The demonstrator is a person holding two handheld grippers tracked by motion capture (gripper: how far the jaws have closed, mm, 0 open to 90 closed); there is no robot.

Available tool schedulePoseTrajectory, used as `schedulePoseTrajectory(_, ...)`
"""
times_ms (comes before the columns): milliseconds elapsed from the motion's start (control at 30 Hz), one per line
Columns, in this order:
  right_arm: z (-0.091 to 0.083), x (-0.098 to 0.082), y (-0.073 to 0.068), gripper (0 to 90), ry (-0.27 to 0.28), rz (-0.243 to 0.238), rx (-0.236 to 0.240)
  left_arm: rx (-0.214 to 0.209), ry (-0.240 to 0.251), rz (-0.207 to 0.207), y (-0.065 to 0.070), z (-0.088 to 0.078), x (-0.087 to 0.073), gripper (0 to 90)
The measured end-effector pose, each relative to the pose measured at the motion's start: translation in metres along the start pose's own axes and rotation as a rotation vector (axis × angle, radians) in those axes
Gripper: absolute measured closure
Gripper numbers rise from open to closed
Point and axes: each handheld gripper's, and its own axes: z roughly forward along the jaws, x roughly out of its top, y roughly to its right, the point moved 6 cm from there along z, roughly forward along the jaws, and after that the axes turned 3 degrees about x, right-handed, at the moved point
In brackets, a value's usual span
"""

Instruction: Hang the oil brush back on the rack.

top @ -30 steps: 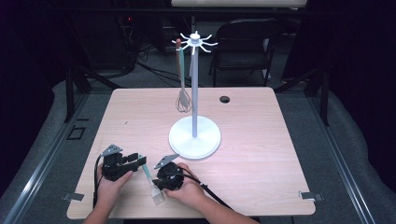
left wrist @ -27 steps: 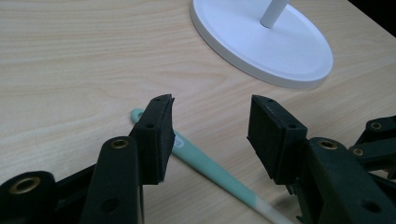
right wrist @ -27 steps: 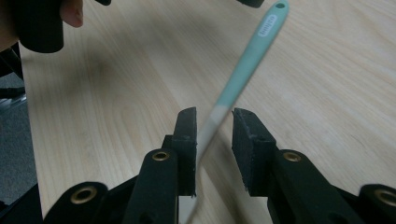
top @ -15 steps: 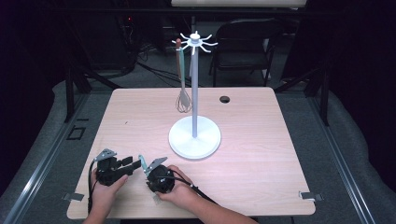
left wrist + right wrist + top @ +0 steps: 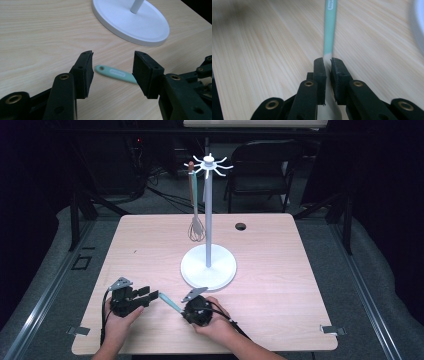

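Right gripper (image 5: 327,61) just closing, now pinching white end of green-handled tool (image 5: 330,27). Left gripper (image 5: 112,68) wide, handle tip between jaws, not touching.

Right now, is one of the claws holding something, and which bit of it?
Yes. The right claw has just been closing on the mint-green utensil, pinching its pale end. The left claw is open around the handle tip, not gripping.
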Motion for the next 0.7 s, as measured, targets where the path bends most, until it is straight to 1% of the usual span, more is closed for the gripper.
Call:
schedulePoseTrajectory(100, -0.02, -0.021, 0.012, 83.0, 0.019, 0.021, -0.027, -0.026, -0.002, 0.01, 0.009, 0.008, 0.003, 50.8)
schedulePoseTrajectory(133, -0.028, -0.029, 0.016, 83.0, 0.014, 0.035, -0.03, -0.037, -0.009, 0.014, 0.013, 0.012, 0.004, 50.8)
schedulePoseTrajectory(167, -0.038, -0.039, 0.022, 83.0, 0.005, 0.044, -0.046, -0.041, -0.01, 0.018, 0.016, 0.014, 0.005, 50.8)
schedulePoseTrajectory(200, -0.042, -0.044, 0.025, 83.0, 0.021, 0.058, -0.05, -0.05, -0.014, 0.023, 0.019, 0.018, 0.005, 50.8)
schedulePoseTrajectory(233, -0.049, -0.051, 0.028, 83.0, 0.021, 0.074, -0.052, -0.062, -0.022, 0.034, 0.024, 0.022, 0.006, 50.8)
schedulePoseTrajectory(267, -0.057, -0.059, 0.033, 83.0, 0.024, 0.091, -0.062, -0.065, -0.026, 0.041, 0.027, 0.024, 0.006, 50.8)
schedulePoseTrajectory(300, -0.061, -0.063, 0.036, 82.9, 0.022, 0.096, -0.071, -0.069, -0.036, 0.052, 0.031, 0.027, 0.005, 50.8)
schedulePoseTrajectory(333, -0.067, -0.069, 0.039, 82.9, 0.016, 0.112, -0.076, -0.074, -0.043, 0.063, 0.035, 0.03, 0.005, 50.8)
schedulePoseTrajectory(433, -0.08, -0.079, 0.047, 82.9, -0.006, 0.145, -0.086, -0.09, -0.053, 0.075, 0.046, 0.037, 0.007, 50.7)
schedulePoseTrajectory(500, -0.084, -0.081, 0.05, 82.8, -0.008, 0.169, -0.078, -0.099, -0.048, 0.085, 0.053, 0.039, 0.01, 50.5)
schedulePoseTrajectory(533, -0.085, -0.082, 0.051, 82.8, -0.007, 0.173, -0.078, -0.107, -0.049, 0.088, 0.057, 0.04, 0.012, 50.2)
schedulePoseTrajectory(667, -0.084, -0.084, 0.049, 82.5, -0.016, 0.152, -0.096, -0.134, -0.053, 0.11, 0.073, 0.043, 0.018, 49.3)
schedulePoseTrajectory(700, -0.084, -0.083, 0.048, 82.4, -0.016, 0.144, -0.098, -0.139, -0.053, 0.107, 0.077, 0.044, 0.019, 49.1)
